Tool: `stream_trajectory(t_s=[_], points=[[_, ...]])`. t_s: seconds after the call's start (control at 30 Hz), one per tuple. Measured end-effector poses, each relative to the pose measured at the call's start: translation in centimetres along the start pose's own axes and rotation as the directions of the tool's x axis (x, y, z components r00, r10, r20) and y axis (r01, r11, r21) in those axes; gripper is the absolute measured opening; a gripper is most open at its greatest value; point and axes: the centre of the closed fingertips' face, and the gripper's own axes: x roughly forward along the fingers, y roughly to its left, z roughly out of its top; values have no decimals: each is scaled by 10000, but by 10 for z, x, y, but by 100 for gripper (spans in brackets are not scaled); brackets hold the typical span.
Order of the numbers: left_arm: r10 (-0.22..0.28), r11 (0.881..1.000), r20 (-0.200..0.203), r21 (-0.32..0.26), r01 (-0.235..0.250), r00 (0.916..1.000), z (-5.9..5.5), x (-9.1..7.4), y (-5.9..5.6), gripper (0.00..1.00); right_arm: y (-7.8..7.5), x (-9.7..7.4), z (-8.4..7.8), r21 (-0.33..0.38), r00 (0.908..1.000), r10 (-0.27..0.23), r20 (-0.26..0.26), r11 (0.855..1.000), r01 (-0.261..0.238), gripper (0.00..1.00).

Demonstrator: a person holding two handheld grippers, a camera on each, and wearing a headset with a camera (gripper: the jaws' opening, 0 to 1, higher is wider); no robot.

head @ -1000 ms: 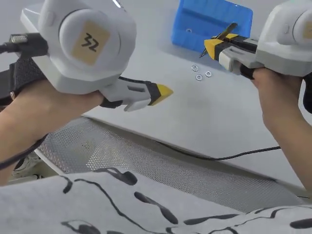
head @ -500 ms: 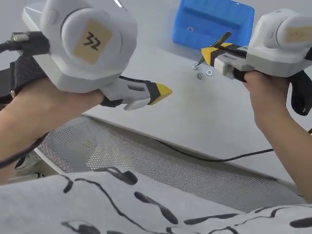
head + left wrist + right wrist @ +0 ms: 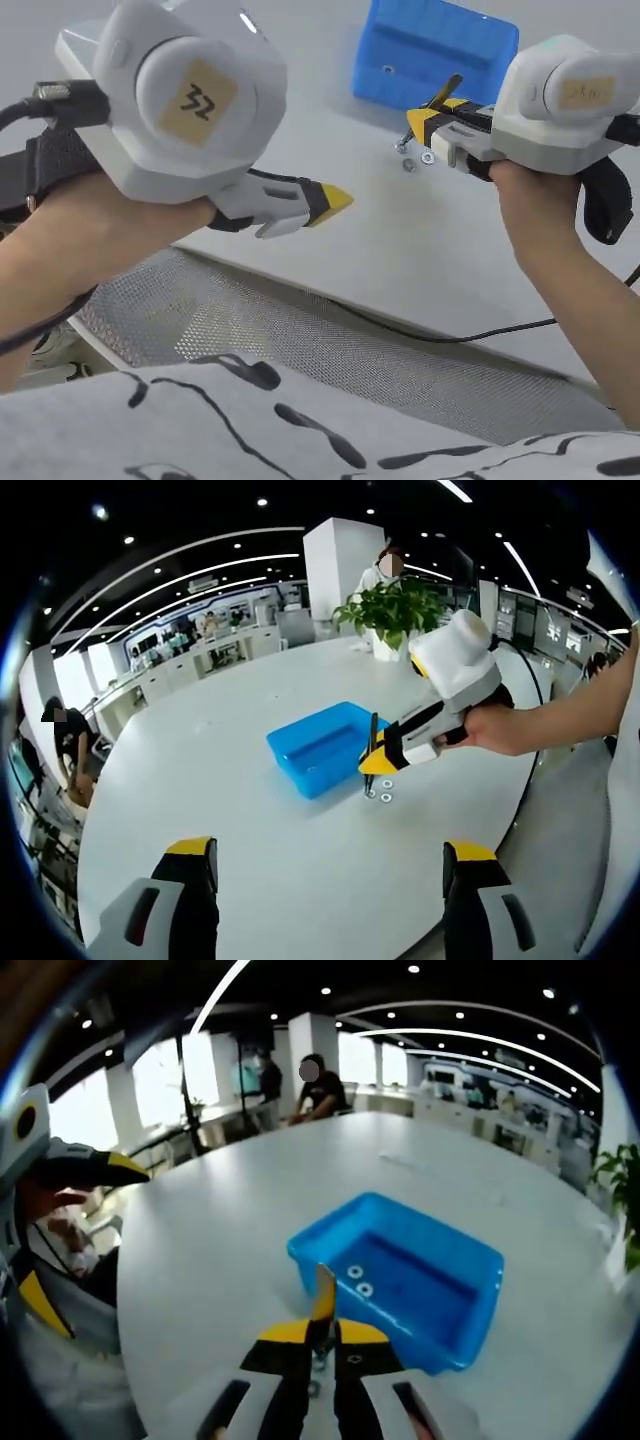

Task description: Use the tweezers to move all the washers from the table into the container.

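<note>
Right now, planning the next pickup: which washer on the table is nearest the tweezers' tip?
The washer nearest the blue container, right by the tweezers tip; the other two washers lie farther out.

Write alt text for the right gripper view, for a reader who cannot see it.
The right gripper, shut on tweezers, points toward a blue container on a white table. Two washers lie inside the container, near its closer end.
</note>
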Motion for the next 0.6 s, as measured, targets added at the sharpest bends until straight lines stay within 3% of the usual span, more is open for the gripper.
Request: stream_trajectory(t_s=[0.2, 0.6], points=[[-69, 10000, 2, 10, 69, 10000, 0, 0, -2, 96, 2, -1, 1, 253, 9991, -232, 354, 9994, 223, 3], [-12, 10000, 8, 37, 12, 10000, 0, -1, 0, 95, 3, -4, -1, 808, 9999, -108, -30, 9967, 110, 3]])
